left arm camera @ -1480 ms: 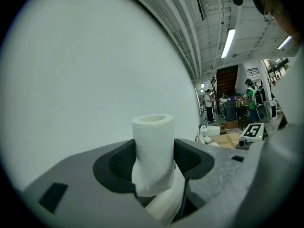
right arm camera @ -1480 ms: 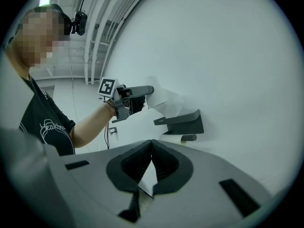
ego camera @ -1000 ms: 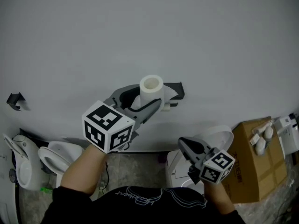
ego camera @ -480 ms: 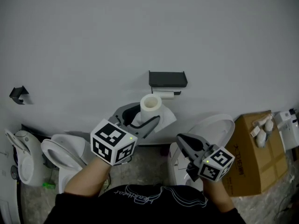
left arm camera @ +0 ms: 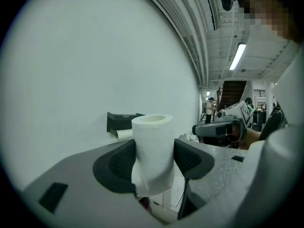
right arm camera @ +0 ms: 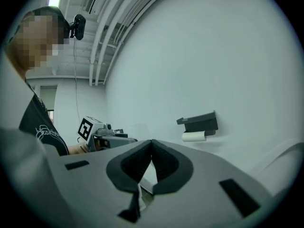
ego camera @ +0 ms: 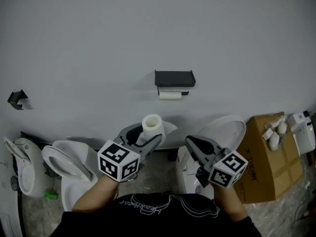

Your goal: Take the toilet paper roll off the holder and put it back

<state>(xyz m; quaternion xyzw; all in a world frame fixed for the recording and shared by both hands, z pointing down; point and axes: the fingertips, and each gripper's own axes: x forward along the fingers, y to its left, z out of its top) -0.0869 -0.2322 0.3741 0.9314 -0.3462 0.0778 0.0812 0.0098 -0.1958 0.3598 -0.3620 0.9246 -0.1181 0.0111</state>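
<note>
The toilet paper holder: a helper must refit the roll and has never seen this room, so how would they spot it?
On the big pale wall above the toilets, near its middle, sits the holder, a flat black shelf with a short white cylinder under it. The only other dark fitting, a bracket far to the left, is smaller with nothing white beneath.

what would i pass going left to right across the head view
small black wall bracket → open toilet bowl → toilet paper roll → right hand-held gripper → cardboard box
</note>
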